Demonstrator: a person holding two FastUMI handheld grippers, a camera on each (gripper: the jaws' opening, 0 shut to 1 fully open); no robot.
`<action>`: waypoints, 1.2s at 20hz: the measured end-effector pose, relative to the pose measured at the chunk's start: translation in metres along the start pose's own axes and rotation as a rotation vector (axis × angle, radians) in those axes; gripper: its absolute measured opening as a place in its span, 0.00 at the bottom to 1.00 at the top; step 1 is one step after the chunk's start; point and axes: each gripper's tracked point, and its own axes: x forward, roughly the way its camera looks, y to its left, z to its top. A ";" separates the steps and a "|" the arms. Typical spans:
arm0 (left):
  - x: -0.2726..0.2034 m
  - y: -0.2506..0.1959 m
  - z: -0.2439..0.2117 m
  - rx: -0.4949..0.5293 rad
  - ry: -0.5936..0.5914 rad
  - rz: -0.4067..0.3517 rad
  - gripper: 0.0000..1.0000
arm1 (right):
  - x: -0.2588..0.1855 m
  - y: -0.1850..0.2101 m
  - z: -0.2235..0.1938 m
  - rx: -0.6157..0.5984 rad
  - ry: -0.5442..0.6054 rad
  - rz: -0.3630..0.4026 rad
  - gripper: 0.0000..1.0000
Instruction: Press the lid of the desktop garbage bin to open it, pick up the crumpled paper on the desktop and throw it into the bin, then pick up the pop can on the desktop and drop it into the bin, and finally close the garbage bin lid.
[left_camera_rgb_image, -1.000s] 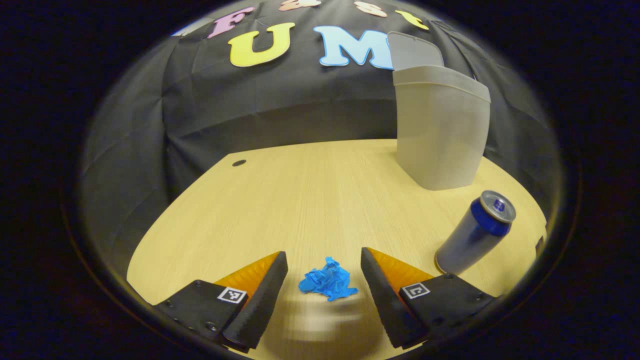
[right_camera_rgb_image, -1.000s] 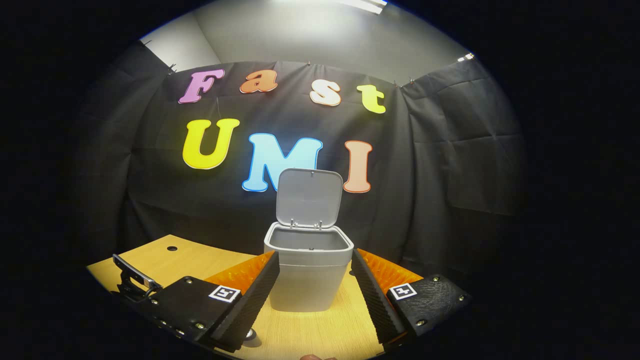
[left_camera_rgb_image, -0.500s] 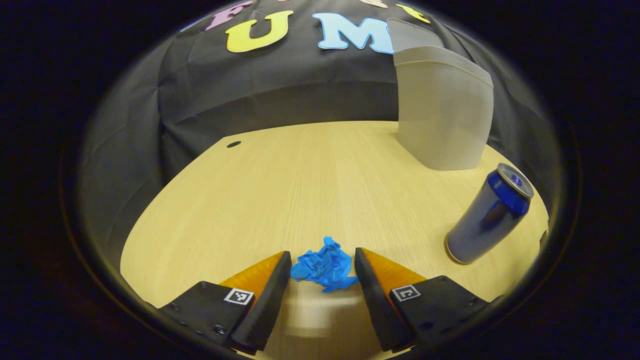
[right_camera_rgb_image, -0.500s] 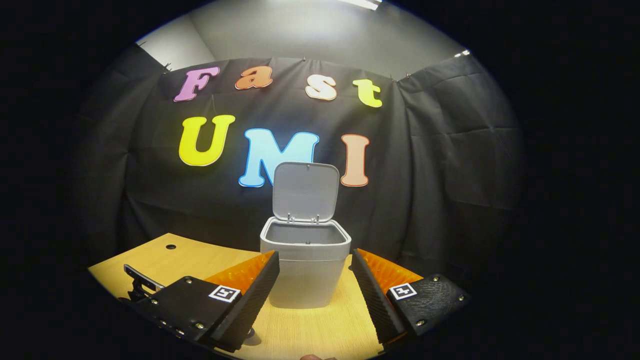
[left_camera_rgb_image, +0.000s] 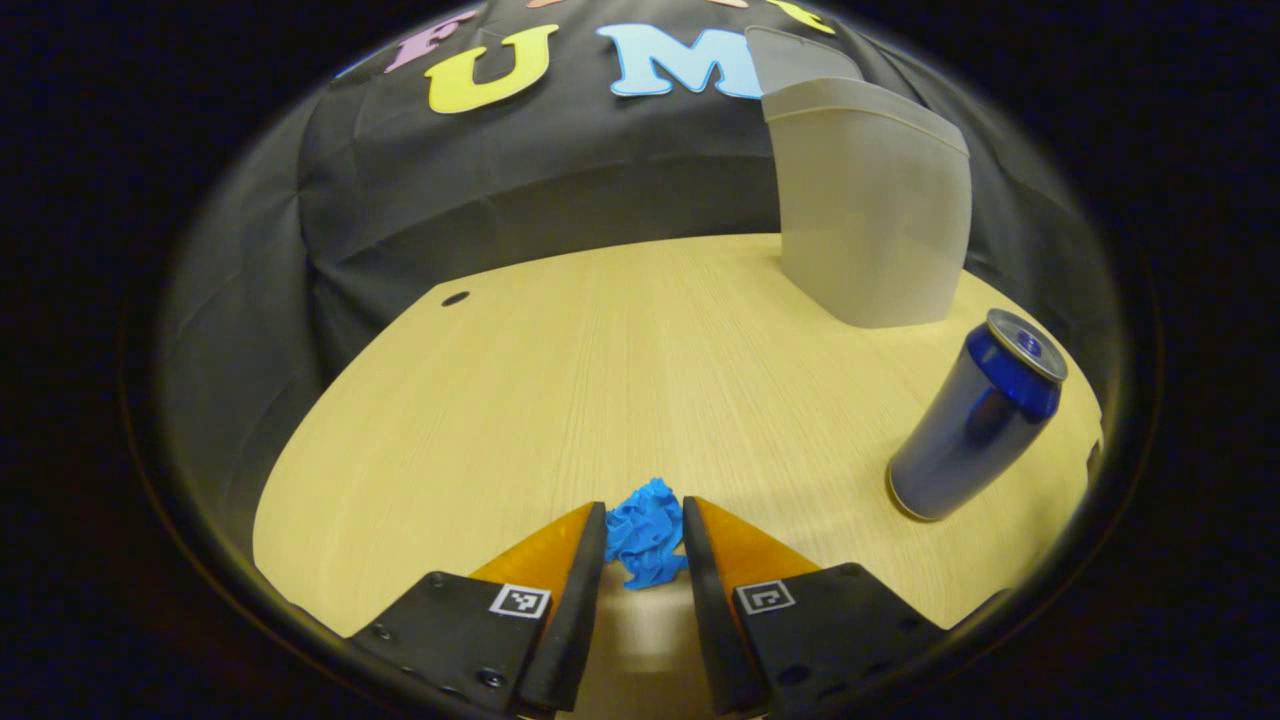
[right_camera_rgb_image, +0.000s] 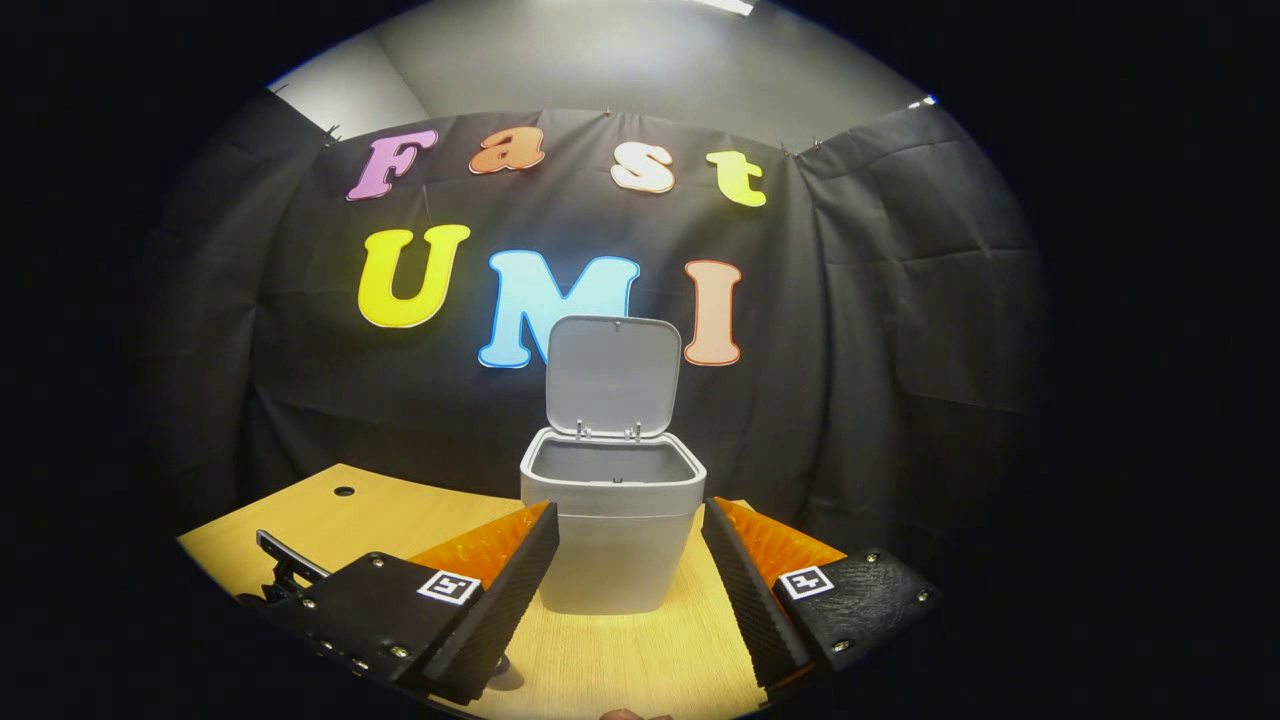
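Left gripper (left_camera_rgb_image: 645, 545): low over the desktop, fingers drawn in on either side of the crumpled paper, both pressing against it
Crumpled paper (left_camera_rgb_image: 645, 530): blue wad, pinched between the left gripper's fingers, near the front edge of the desktop; contact with the wood beneath cannot be told
Right gripper (right_camera_rgb_image: 625, 590): held above the desktop, fingers spread wide with nothing between them, pointing toward the bin from the front
Garbage bin (right_camera_rgb_image: 612, 535): grey, upright on the desktop toward the back wall, well apart from the paper; in the left gripper view (left_camera_rgb_image: 865, 215) at upper right, beyond the can
Lid (right_camera_rgb_image: 612, 375): raised, standing upright on its hinges at the bin's back edge, mouth of the bin uncovered; inside of the bin mostly hidden
Pop can (left_camera_rgb_image: 975, 415): blue and silver, standing upright on the desktop, between the bin and the front edge, right of the left gripper and apart from it
Desktop (left_camera_rgb_image: 600, 370): pale wood grain, small dark round hole near the far left corner
Dark clamp-like piece (right_camera_rgb_image: 285, 560): at the lower left of the right gripper view, beside that gripper's body; too unclear to name
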 end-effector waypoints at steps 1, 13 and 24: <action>0.003 0.000 -0.001 -0.006 -0.003 -0.006 0.38 | 0.000 0.000 0.001 -0.001 0.000 0.002 0.93; -0.007 0.005 0.001 -0.030 -0.009 0.022 0.16 | 0.003 0.000 0.002 0.007 -0.018 0.013 0.93; -0.050 0.005 0.062 -0.023 -0.137 0.018 0.16 | -0.002 -0.015 0.002 0.044 -0.044 -0.015 0.93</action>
